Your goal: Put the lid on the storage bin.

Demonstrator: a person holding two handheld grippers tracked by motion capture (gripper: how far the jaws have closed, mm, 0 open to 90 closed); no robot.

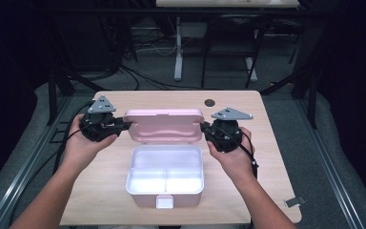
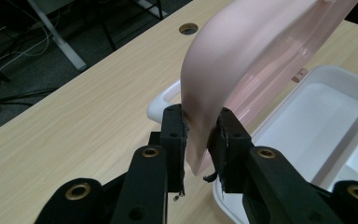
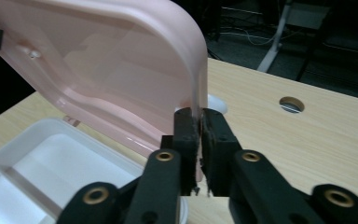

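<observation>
A pink lid (image 1: 164, 125) stands raised on edge behind its white two-compartment box (image 1: 164, 174) at mid-table. My left gripper (image 1: 126, 123) comes in from the left and grips the lid's left edge. In the left gripper view my left gripper (image 2: 200, 135) has both pads against the curved pink lid (image 2: 242, 60), with the white box (image 2: 326, 107) at the right. My right gripper (image 1: 204, 128) holds the lid's right edge. The right gripper view shows my right gripper (image 3: 199, 135) pinching the thin rim of the lid (image 3: 121, 70) above the box (image 3: 51, 154).
The wooden table (image 1: 248, 143) has a round cable hole (image 1: 210, 101) behind the lid. A small metal clip (image 1: 294, 202) lies near the front right corner. A white latch tab (image 1: 164, 202) sticks out of the box's front. Desk legs and cables stand beyond the far edge.
</observation>
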